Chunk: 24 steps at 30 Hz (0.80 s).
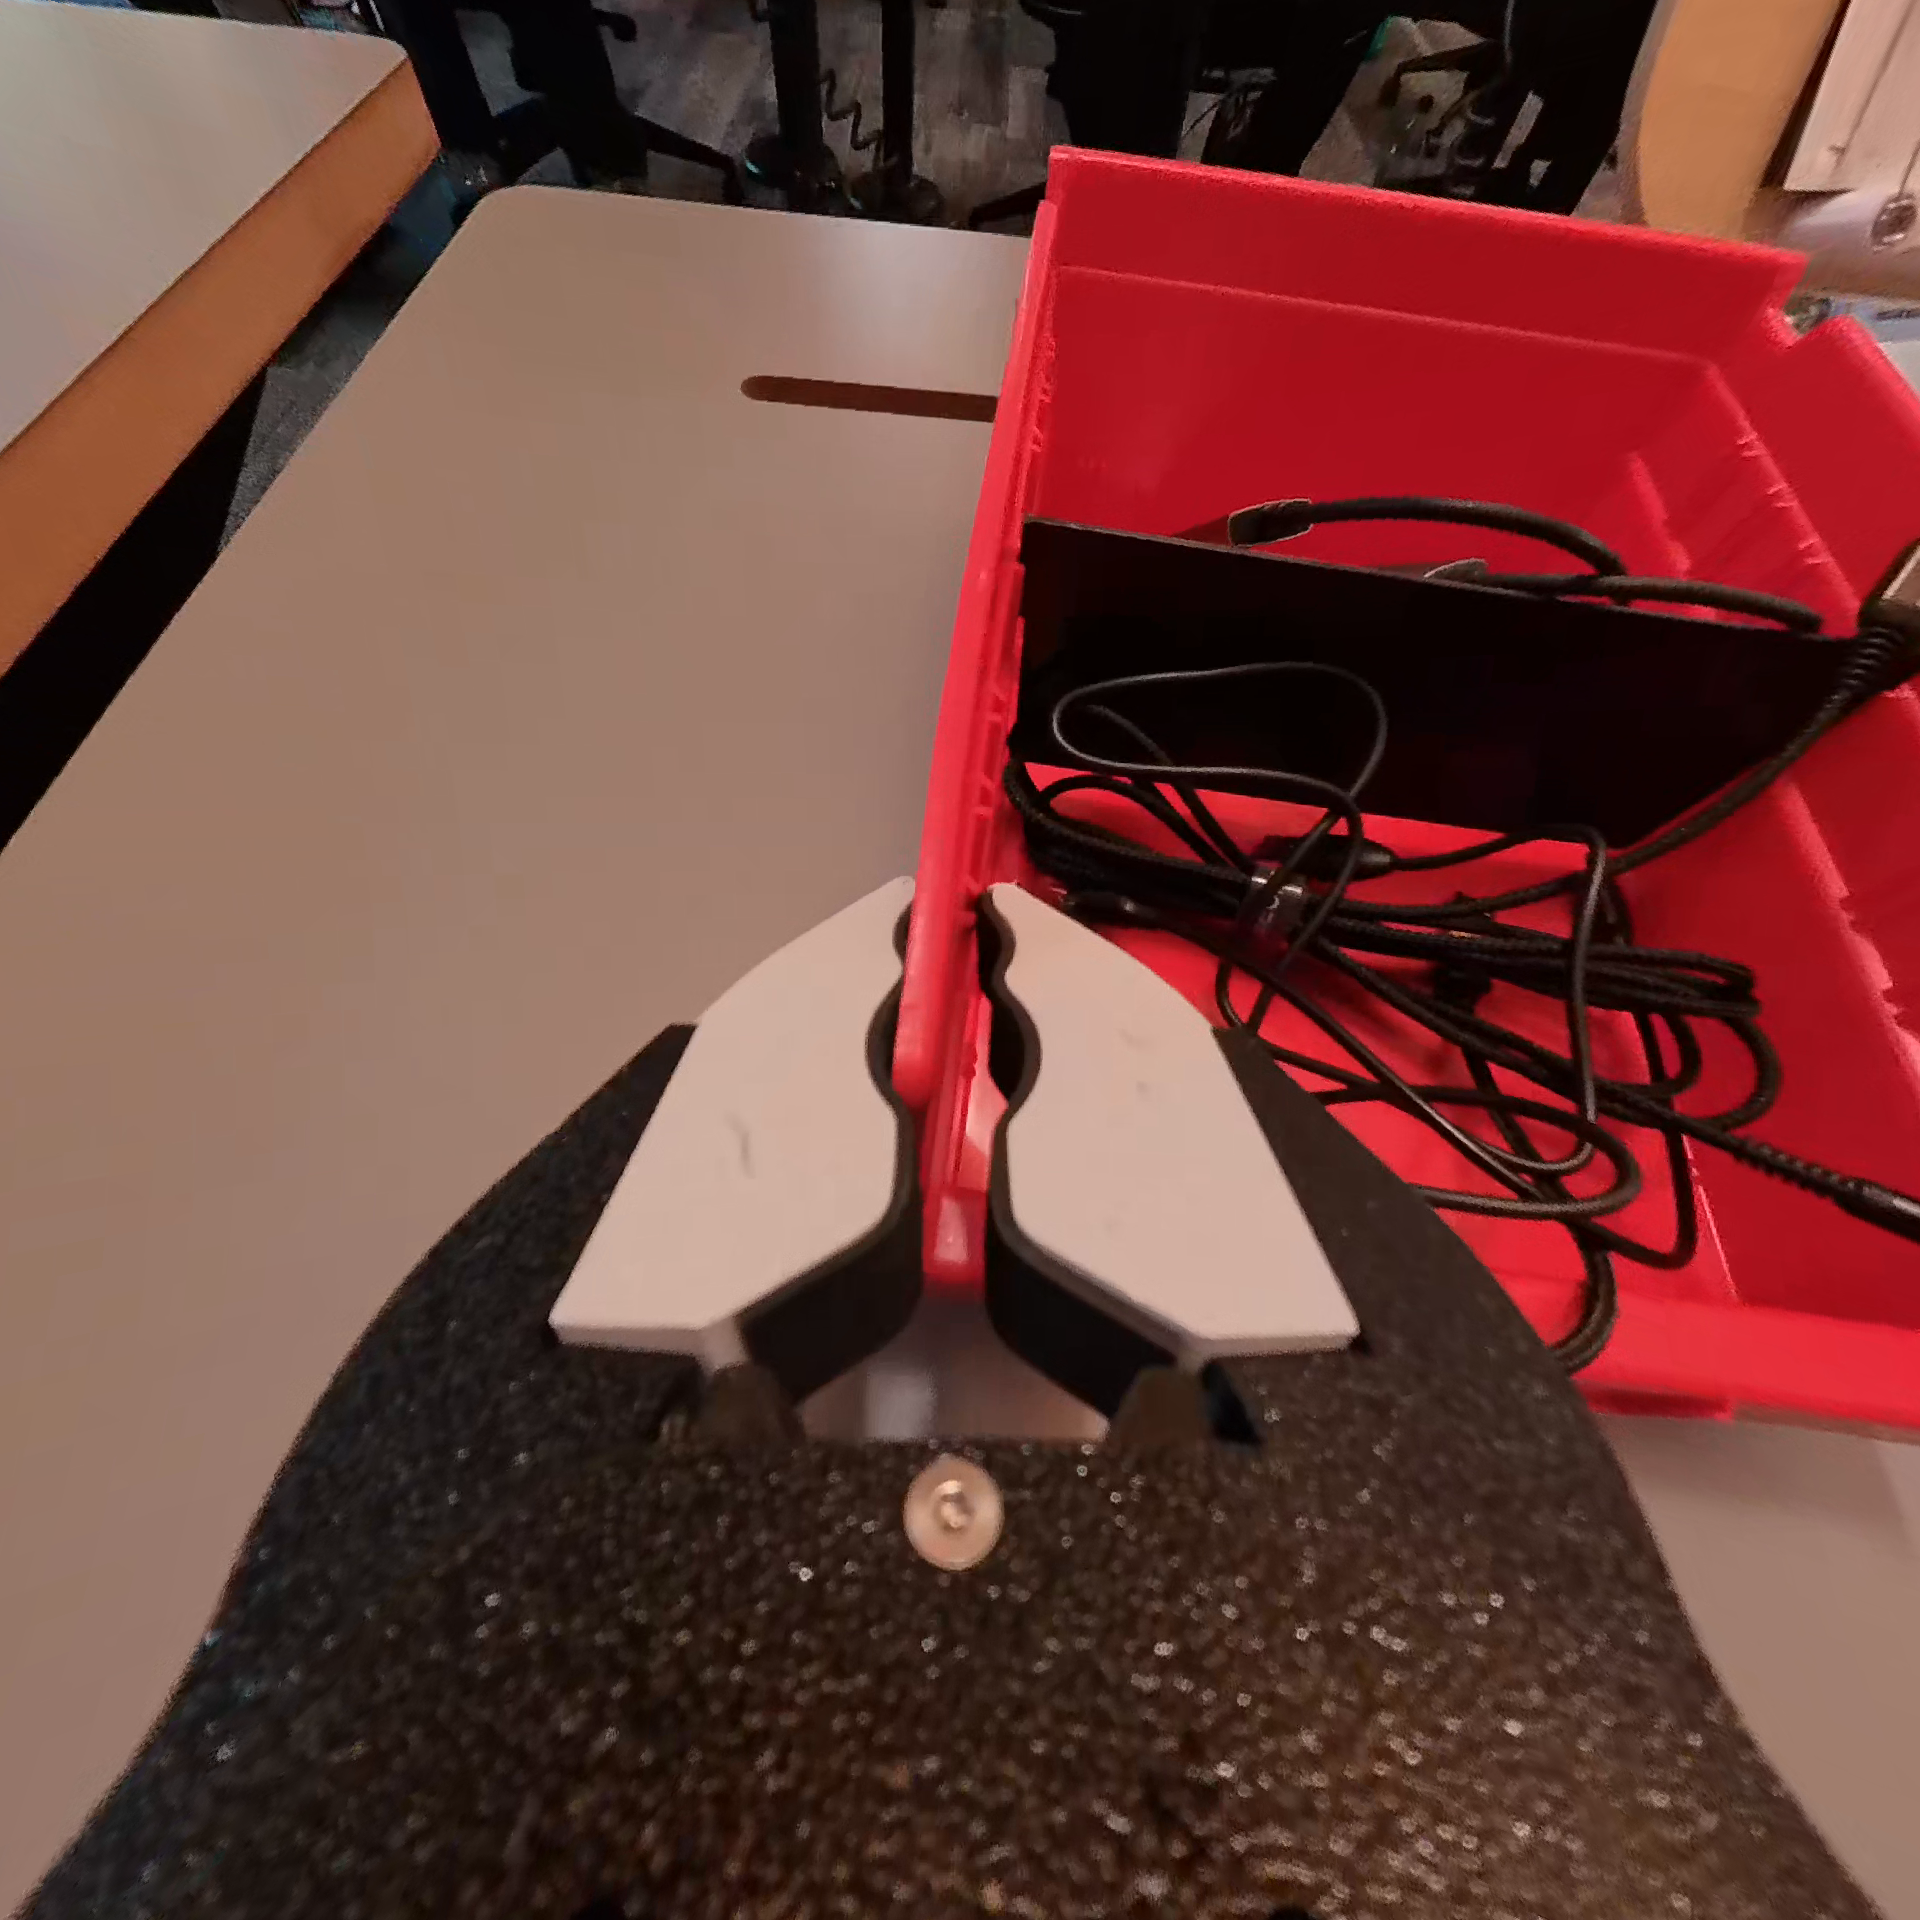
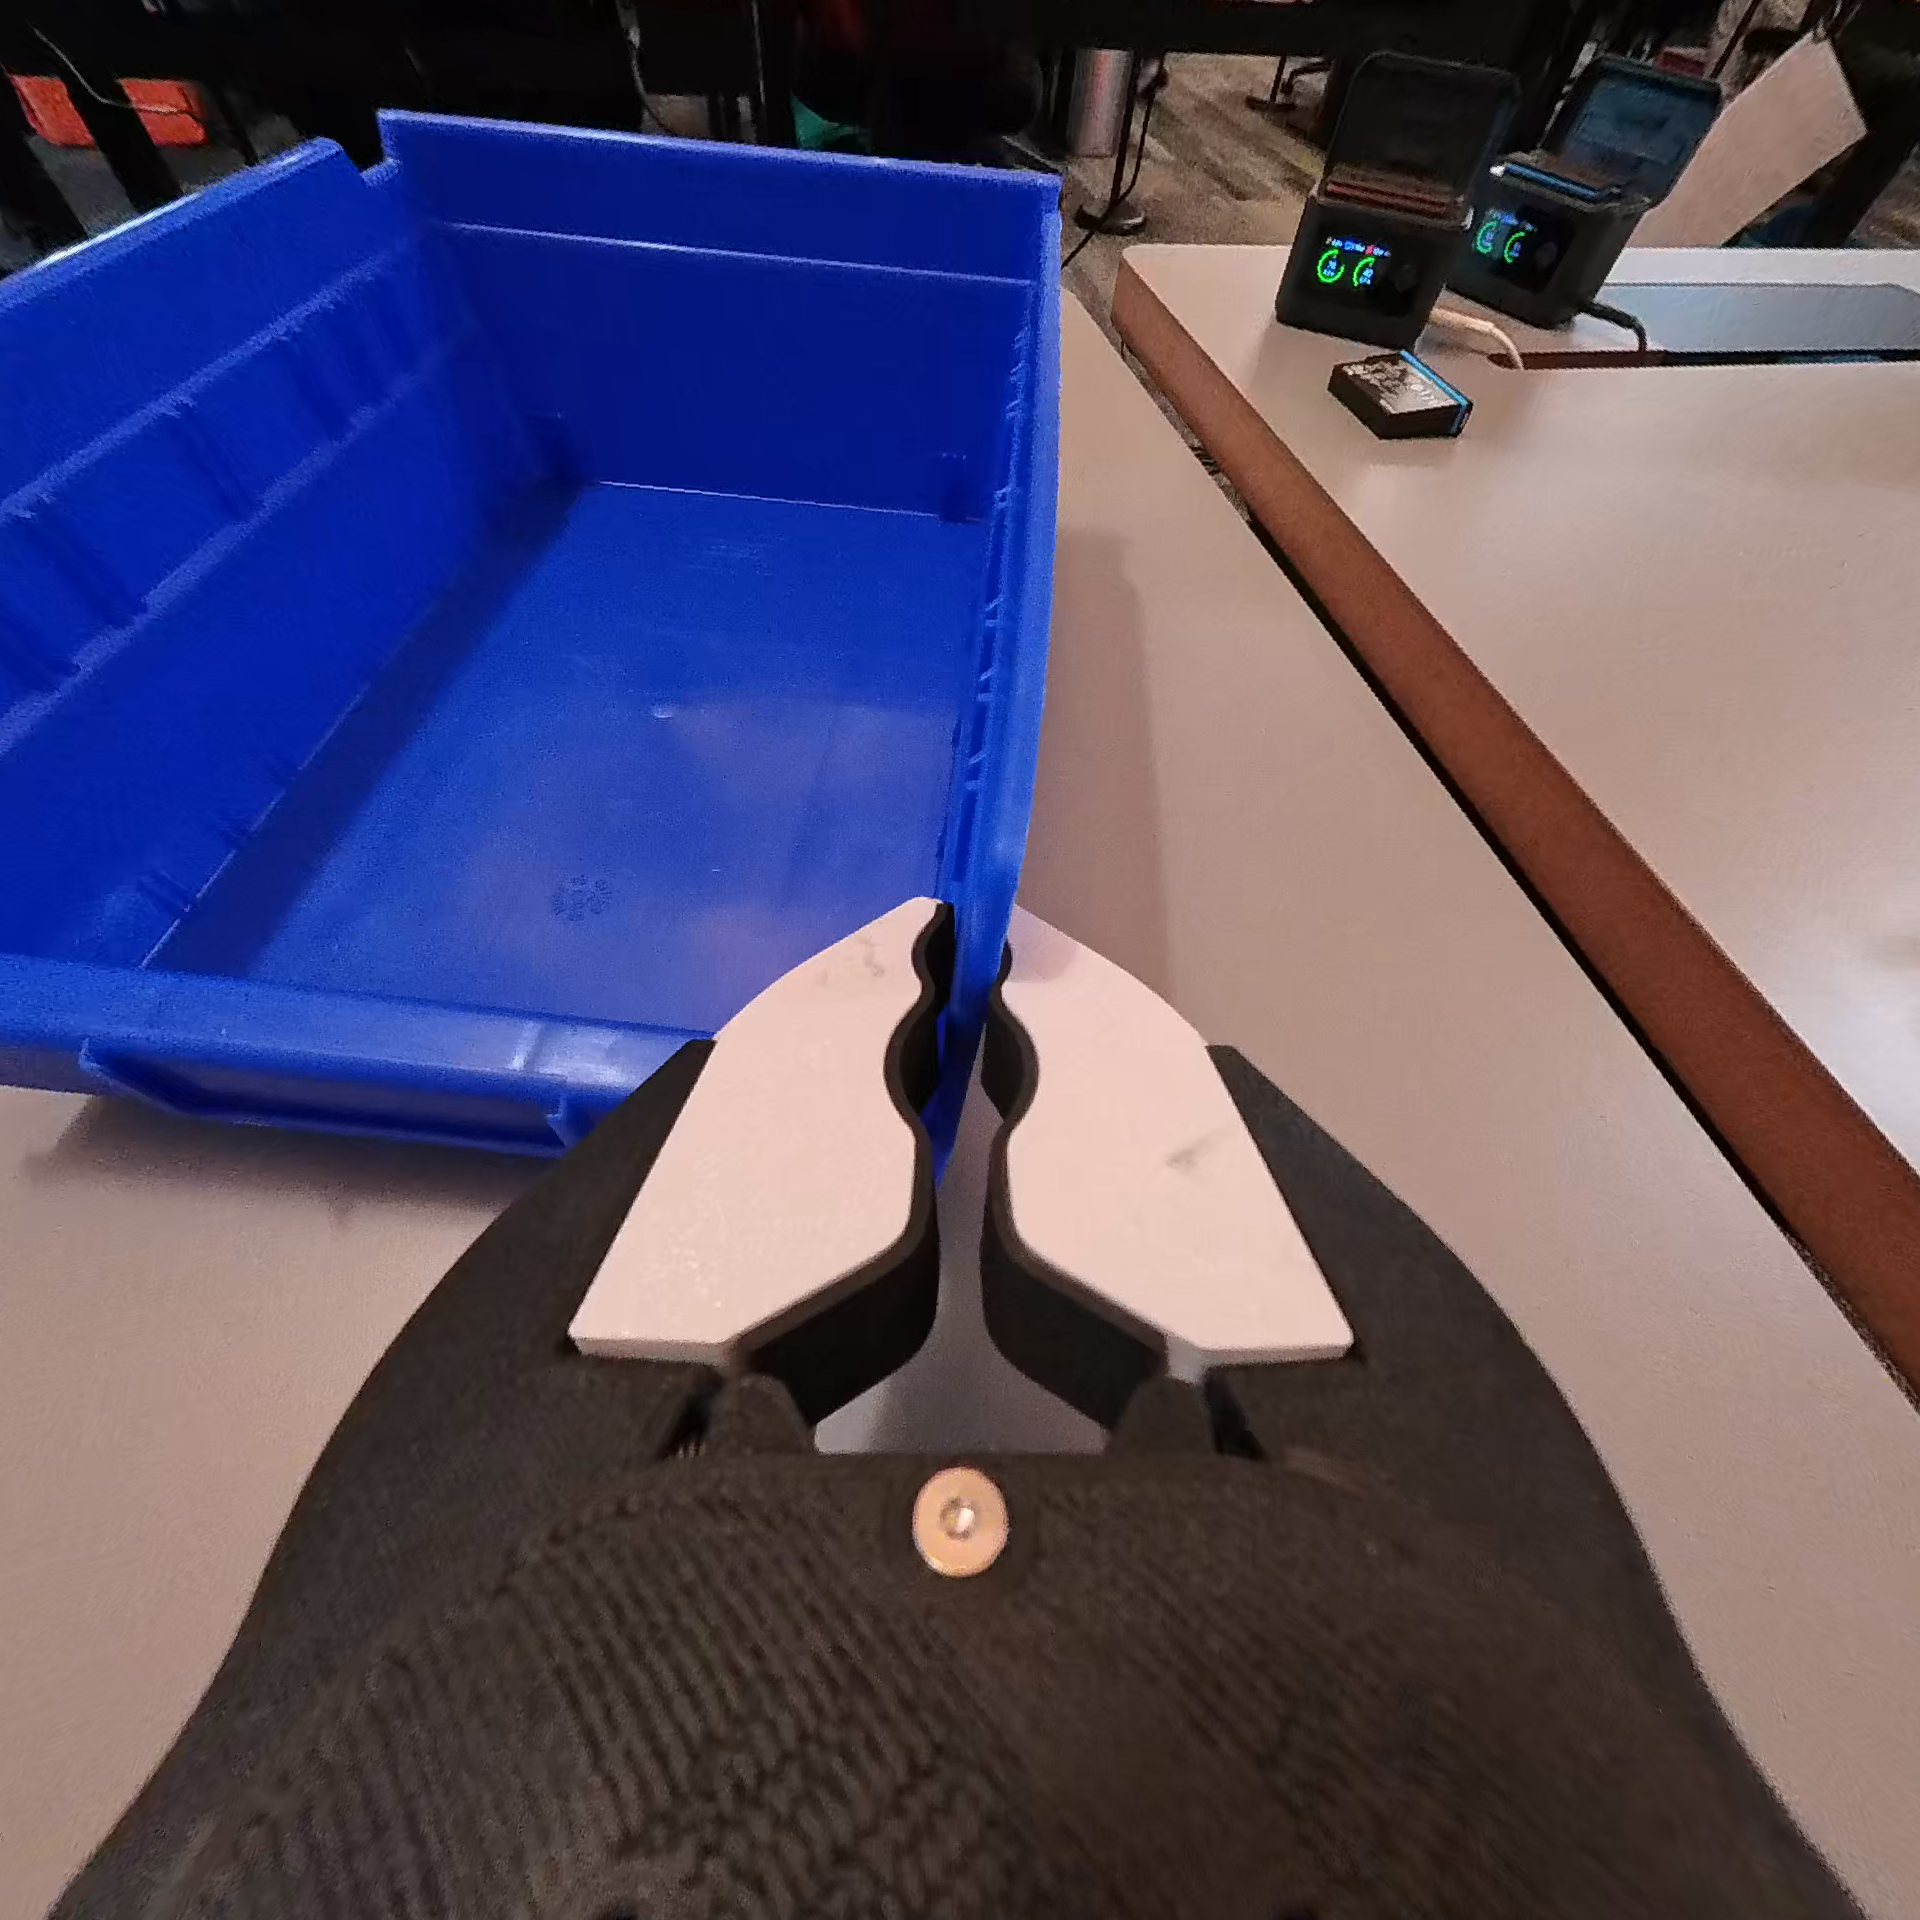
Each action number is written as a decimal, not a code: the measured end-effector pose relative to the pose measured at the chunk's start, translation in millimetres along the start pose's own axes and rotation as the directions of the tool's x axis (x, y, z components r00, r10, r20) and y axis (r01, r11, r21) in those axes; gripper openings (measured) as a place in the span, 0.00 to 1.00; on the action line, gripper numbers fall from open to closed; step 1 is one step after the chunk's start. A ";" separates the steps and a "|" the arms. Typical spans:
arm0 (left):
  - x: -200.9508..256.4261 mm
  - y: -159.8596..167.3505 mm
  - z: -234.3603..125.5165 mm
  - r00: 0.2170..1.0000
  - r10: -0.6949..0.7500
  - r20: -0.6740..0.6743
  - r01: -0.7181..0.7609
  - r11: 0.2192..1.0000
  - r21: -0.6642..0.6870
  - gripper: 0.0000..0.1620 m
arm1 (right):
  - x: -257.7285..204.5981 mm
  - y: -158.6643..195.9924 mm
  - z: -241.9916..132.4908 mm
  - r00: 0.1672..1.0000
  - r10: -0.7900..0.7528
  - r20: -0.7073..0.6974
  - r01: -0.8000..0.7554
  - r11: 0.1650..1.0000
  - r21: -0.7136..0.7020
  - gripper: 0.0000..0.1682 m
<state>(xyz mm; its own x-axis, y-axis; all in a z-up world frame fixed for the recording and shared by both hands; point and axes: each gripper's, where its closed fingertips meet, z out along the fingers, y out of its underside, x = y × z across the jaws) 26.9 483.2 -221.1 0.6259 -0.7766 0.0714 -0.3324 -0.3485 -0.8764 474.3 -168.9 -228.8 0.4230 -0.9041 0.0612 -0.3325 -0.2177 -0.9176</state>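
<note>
In the left wrist view, my left gripper point(image 1: 948, 906) is shut on the left side wall of a red plastic bin point(image 1: 1351, 343), one finger outside and one inside. The bin holds a tangle of black cables point(image 1: 1455, 987) in front of a black divider point(image 1: 1455, 675). In the right wrist view, my right gripper point(image 2: 971, 935) is shut on the right side wall of a blue plastic bin point(image 2: 727, 312), near its front corner. The blue bin's inside is bare.
Both bins stand on a grey table point(image 1: 468, 779) with a dark slot point(image 1: 868, 398). A second table point(image 2: 1662, 623) to the right carries two black devices with lit displays point(image 2: 1371, 249) and a small black box point(image 2: 1401, 395). Another table point(image 1: 156, 208) lies at the left. My hands' fingertips stand some 80 cm from each other.
</note>
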 end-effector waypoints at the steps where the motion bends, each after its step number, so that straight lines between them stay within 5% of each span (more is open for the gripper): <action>1: -0.9 -1.5 2.6 1.000 -0.001 0.002 0.001 1.000 0.000 0.05 | 0.0 0.0 0.2 1.000 -0.003 0.002 0.003 1.000 -0.001 0.02; 9: -3.2 -3.5 5.8 0.999 0.017 0.036 -0.017 1.000 -0.005 0.07 | -0.5 -0.6 -1.8 0.999 -0.035 0.033 0.035 0.999 0.006 0.02; 16: 3.7 -25.6 -20.3 0.964 0.248 0.099 -0.254 0.966 0.051 0.24 | -9.0 -32.1 -62.5 0.991 -0.024 0.129 0.004 0.989 0.149 0.31; 19: 19.5 -44.5 -35.1 0.946 0.319 0.061 -0.324 0.939 0.113 0.30 | -24.2 -38.4 -91.8 0.979 -0.063 0.192 0.021 0.977 0.210 0.38; 24: 58.1 -69.4 -36.6 0.886 0.453 -0.095 -0.443 0.890 0.109 0.30 | -50.5 -42.3 -118.8 0.963 -0.073 0.258 -0.001 0.962 0.274 0.33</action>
<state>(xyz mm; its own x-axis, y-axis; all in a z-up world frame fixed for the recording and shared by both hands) 60.4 443.1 -138.7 0.3375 -0.8960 -0.2887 -0.4959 0.0914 -0.8636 366.9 -157.8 -146.4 0.6493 -0.7601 0.0244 -0.0894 -0.1081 -0.9901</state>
